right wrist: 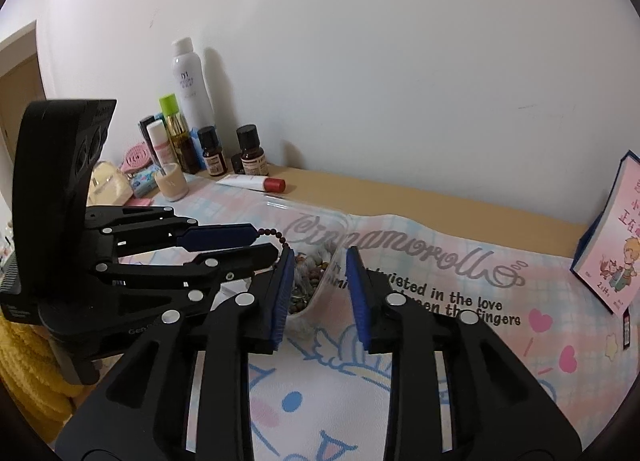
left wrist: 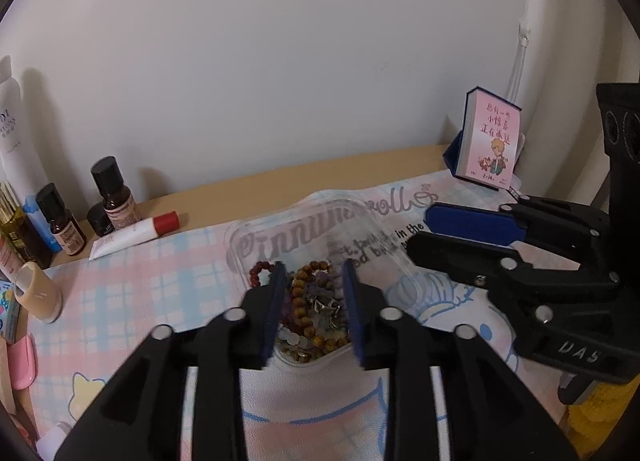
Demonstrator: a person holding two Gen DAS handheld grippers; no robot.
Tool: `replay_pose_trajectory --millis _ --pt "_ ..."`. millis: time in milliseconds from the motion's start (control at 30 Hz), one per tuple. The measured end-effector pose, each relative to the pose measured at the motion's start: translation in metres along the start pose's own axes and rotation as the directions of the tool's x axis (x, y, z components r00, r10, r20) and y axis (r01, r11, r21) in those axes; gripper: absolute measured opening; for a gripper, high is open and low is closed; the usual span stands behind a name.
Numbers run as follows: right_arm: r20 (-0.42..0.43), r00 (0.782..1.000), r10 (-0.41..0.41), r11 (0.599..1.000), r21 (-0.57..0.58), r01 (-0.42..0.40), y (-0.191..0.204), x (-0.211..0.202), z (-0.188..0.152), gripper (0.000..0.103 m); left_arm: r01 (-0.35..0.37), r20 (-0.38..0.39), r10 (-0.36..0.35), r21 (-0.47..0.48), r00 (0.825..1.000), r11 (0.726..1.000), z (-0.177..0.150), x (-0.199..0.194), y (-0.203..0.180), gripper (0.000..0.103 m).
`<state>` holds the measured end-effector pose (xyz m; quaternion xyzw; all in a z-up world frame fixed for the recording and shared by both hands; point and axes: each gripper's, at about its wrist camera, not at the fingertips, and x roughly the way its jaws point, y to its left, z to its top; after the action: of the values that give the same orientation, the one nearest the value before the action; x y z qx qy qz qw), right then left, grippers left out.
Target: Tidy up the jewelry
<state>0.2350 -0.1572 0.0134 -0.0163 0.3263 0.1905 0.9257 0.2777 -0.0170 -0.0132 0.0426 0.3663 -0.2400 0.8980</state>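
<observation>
Both my jaws are parted, holding nothing. Left gripper (left wrist: 314, 309) over the clear tray (left wrist: 256, 233) of beaded bracelets (left wrist: 308, 301) mid-mat (left wrist: 132, 281); right gripper (right wrist: 320, 293) beside it. Risk: the tangled strands snag, so 1 grab drags several out or tips the tray.

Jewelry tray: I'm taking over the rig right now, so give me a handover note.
Left hand-held gripper: open, over the clear tray, nothing between its fingers.
Dark red bead bracelet: at that gripper's left fingertip; I cannot tell whether it is hooked on.
Right hand-held gripper: open, empty, by the tray.
Bead pile: jumbled in the tray's near end.
Done: nothing visibly sorted.
Left: all the sorting.
</observation>
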Motion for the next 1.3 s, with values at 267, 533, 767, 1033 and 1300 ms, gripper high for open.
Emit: replay_pose_trajectory --millis 267,533,767,1033,1300 --pt "0.071 0.997 -0.040 0.999 0.004 0.040 -0.001 -0.031 0.006 0.044 0.009 0.048 -0.009 -0.010 0.999 1.000 0.006 -0.025 0.003 0.042" --pt "0.125 0.990 -0.057 0.998 0.043 0.052 -0.012 -0.062 0.004 0.083 -0.017 0.184 0.015 0.007 0.983 1.000 -0.008 -0.082 0.002 0.077" --pt "0.138 0.985 -0.103 0.995 0.008 0.103 -0.009 -0.075 -0.011 0.095 -0.047 0.246 0.041 0.018 0.968 0.999 -0.030 -0.116 -0.004 0.095" --pt "0.135 0.988 -0.069 0.996 -0.044 0.075 -0.013 -0.066 -0.031 0.095 -0.049 0.210 0.049 -0.004 0.977 0.999 -0.040 -0.100 -0.003 0.097" --pt "0.159 0.986 -0.045 0.997 -0.052 0.053 -0.014 -0.064 -0.032 0.095 -0.019 0.208 0.022 -0.012 0.978 1.000 -0.041 -0.082 0.000 0.097"
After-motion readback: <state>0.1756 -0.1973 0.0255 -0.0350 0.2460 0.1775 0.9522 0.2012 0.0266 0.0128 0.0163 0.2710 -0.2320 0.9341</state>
